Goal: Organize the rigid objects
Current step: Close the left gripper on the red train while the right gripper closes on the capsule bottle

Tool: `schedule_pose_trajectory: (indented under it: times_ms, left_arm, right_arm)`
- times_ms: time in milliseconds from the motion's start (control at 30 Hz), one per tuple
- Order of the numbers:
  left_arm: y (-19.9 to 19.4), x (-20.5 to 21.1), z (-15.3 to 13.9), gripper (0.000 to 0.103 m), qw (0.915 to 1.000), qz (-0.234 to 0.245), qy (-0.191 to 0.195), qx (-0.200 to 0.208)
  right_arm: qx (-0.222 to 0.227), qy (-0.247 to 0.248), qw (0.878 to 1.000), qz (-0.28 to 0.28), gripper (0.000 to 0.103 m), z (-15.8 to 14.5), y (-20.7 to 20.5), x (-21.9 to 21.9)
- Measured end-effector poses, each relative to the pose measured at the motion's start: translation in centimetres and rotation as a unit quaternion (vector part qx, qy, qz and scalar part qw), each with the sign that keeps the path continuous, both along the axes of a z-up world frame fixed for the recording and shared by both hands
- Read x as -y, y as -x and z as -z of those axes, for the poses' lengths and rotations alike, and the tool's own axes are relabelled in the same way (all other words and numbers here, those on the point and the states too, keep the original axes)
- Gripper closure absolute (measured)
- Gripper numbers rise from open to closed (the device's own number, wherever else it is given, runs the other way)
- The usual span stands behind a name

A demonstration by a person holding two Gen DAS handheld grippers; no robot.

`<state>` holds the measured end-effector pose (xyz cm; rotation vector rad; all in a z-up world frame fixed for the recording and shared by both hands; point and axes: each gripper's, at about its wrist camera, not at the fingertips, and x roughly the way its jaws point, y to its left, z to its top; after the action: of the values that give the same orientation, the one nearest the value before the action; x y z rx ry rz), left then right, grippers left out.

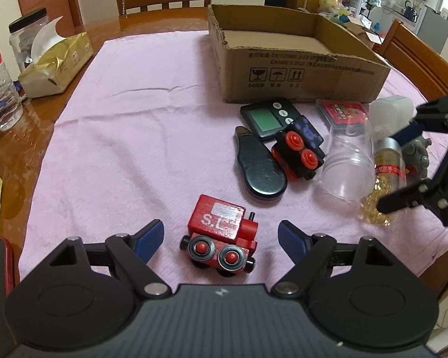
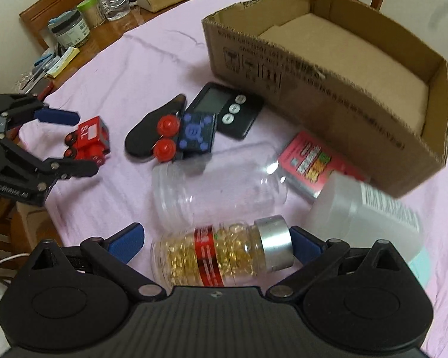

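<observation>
While our left gripper (image 1: 221, 235) hangs low over the pink cloth (image 1: 134, 119), its blue-padded fingers stand wide apart on either side of the red train (image 1: 221, 238), and neither pad touches it. The train lies on its side on the cloth, wheels toward us, well apart from the other things.

Our right gripper (image 2: 216, 240) is also spread wide, around the capsule bottle (image 2: 212, 253), which lies on its side with its silver cap toward the right finger. The cap looks to be touching or just short of that pad; we cannot tell which. The left pad stands clear of the bottle's base.

Just beyond the bottle lies a clear jar (image 2: 218, 185) on its side, and to the right of it a white bottle (image 2: 367, 208), blurred. A pink card pack (image 2: 310, 161) sits between them and the box (image 2: 328, 89), which stands open at the far right of the cloth with only a pale liner inside.

Near the middle we see a black train (image 1: 298, 152) with red wheels leaning on a timer (image 1: 268, 117), and a black oval case (image 1: 261, 168) beside it. A grey toy (image 1: 418, 155) shows behind the right gripper. A tissue pack (image 1: 56, 62) rests on the table (image 1: 21, 149) at the left.
</observation>
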<state>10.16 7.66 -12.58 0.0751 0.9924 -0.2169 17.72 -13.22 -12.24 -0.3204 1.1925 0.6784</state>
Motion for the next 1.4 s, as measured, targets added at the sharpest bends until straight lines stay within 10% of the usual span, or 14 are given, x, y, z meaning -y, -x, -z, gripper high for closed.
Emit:
schedule_pose_trajectory:
  times_ms: [1167,1400]
  left_arm:
    - [-1.1,0.8,2.4,0.001,0.9964,0.069,-0.035,-0.034]
    - [-1.1,1.1,1.3,0.026,0.9947,0.082,-0.060,-0.019]
  right_arm:
    - [0.042,0.054,0.990,0.123,0.000,2.3,5.4,-2.1]
    - [0.049,0.050,0.989,0.133,0.000,2.3,5.5,-2.0]
